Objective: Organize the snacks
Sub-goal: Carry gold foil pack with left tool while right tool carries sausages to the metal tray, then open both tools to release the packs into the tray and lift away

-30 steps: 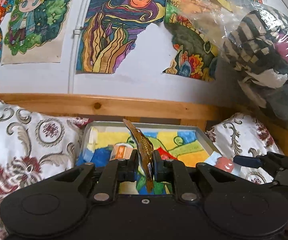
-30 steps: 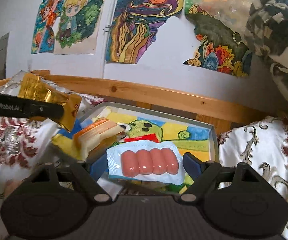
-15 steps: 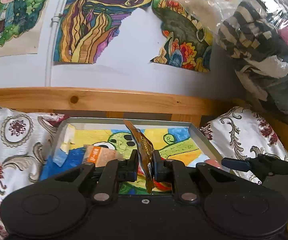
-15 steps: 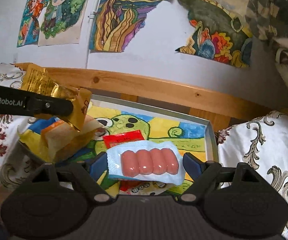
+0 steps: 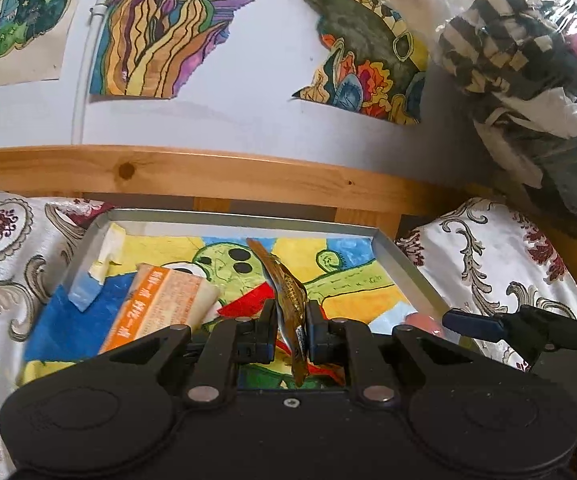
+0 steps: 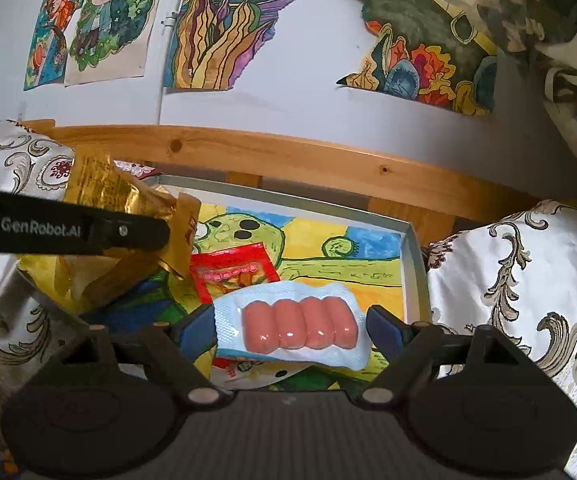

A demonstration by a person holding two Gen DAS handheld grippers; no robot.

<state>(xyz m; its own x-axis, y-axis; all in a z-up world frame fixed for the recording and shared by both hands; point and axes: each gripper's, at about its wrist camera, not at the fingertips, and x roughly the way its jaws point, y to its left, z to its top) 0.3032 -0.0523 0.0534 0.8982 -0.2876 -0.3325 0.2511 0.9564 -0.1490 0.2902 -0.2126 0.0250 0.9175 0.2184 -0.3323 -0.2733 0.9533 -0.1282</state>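
In the left wrist view, my left gripper [image 5: 291, 330] has its jaws pressed together on a thin gold foil snack packet [image 5: 286, 292], held edge-on and upright above the shallow grey metal tray [image 5: 402, 264] with a painted lining. I judge the packet light and crinkly, with a slick film, so a pinch near the sealed lower edge should hold best; its top flops a little. An orange-and-white paper-wrapped snack [image 5: 160, 304] lies in the tray's left part, beside a flat red sachet [image 5: 248, 302].

In the right wrist view, my right gripper [image 6: 290, 326] stands wide, its 2 blue pads [image 6: 198, 328] against the short ends of a white-backed blister pack of 4 pink sausages [image 6: 294, 324], carried flat over the tray's near edge. It looks fairly stiff across but soft and slippery on top, so I would keep the grip on the ends. The pack hangs over the red sachet and a white wrapper [image 6: 248, 368]. The gold packet shows at the left, over the tray's left side.
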